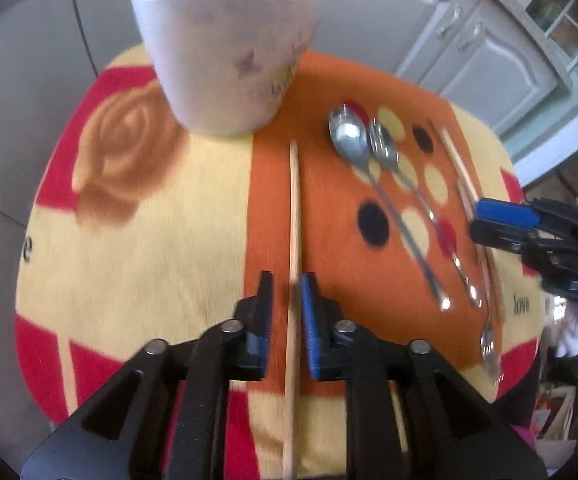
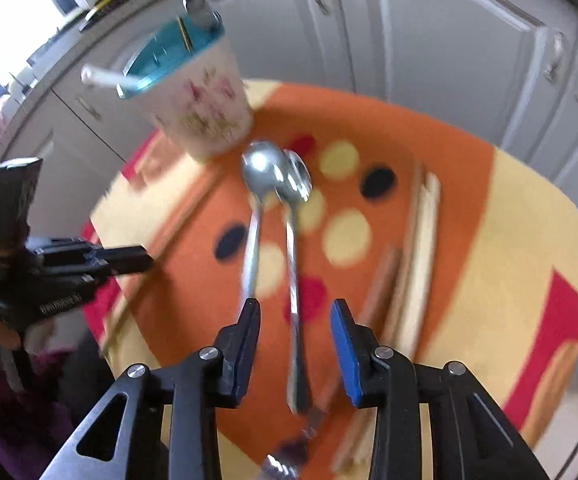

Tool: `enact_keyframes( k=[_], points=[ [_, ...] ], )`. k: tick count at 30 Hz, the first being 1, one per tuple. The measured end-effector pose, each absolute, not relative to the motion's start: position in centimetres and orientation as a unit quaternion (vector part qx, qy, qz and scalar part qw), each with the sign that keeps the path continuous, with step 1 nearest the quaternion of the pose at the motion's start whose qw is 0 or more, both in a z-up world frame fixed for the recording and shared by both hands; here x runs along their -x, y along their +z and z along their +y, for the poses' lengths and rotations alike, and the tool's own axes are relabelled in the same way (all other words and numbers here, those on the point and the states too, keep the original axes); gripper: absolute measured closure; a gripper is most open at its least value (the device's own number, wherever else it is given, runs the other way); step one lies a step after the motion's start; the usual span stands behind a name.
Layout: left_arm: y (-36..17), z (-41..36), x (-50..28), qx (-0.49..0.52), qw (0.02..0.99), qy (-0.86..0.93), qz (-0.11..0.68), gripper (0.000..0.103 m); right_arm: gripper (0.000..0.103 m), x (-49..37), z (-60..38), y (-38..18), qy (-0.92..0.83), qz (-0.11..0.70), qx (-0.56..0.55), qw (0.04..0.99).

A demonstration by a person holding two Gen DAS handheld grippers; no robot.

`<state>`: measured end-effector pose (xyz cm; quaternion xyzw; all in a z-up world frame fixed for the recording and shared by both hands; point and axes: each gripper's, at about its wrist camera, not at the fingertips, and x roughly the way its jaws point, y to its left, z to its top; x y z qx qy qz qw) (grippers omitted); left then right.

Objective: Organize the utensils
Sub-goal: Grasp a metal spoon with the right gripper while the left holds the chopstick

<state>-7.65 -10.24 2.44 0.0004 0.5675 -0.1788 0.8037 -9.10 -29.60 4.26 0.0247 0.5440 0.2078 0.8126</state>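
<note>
Though unclamped, chopstick (image 1: 293,208) inside left gripper (image 1: 287,284)

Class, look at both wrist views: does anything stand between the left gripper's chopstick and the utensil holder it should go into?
Nothing visible does. The chopstick lies between the left gripper's open fingers, and bare cloth runs from its tip to the utensil holder. The two spoons lie off to the right.

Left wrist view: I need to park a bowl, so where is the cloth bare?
Free: the yellow cloth between the white cup with teal lid and the lone wooden chopstick. Crowded: right of it, two steel spoons, more chopsticks, right gripper.
</note>
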Motion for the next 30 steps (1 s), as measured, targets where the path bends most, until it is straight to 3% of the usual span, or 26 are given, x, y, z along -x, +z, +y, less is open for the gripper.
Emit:
enact_keyframes(
  k=[14, 17, 21, 24, 27, 30],
  points=[
    [1.3, -12.4, 3.4, -0.01, 0.801, -0.168, 0.574, 0.081, 0.068, 0.0, -26.8, 2.2, 0.296, 0.529, 0.057, 0.794],
    [0.9, -13.1, 2.9, -0.016, 0.802, -0.168, 0.573, 0.081, 0.074, -0.5, -26.8, 1.4, 0.314, 0.536, 0.059, 0.781],
    [1.0, -13.6, 2.8, -0.023, 0.803, -0.168, 0.571, 0.081, 0.094, -1.1, -27.5, 1.4, 0.319, 0.551, 0.033, 0.77],
    [1.0, -14.4, 2.6, -0.037, 0.803, -0.17, 0.57, 0.082, 0.098, -0.5, -28.3, 1.5, 0.315, 0.559, 0.026, 0.767],
    [1.0, -15.1, 3.0, -0.058, 0.804, -0.173, 0.566, 0.095, 0.101, 0.4, -29.3, 1.5, 0.306, 0.566, 0.02, 0.765],
    [1.0, -15.4, 2.7, -0.052, 0.801, -0.177, 0.57, 0.095, 0.101, 1.3, -30.9, 1.7, 0.303, 0.554, 0.0, 0.775]
  ],
)
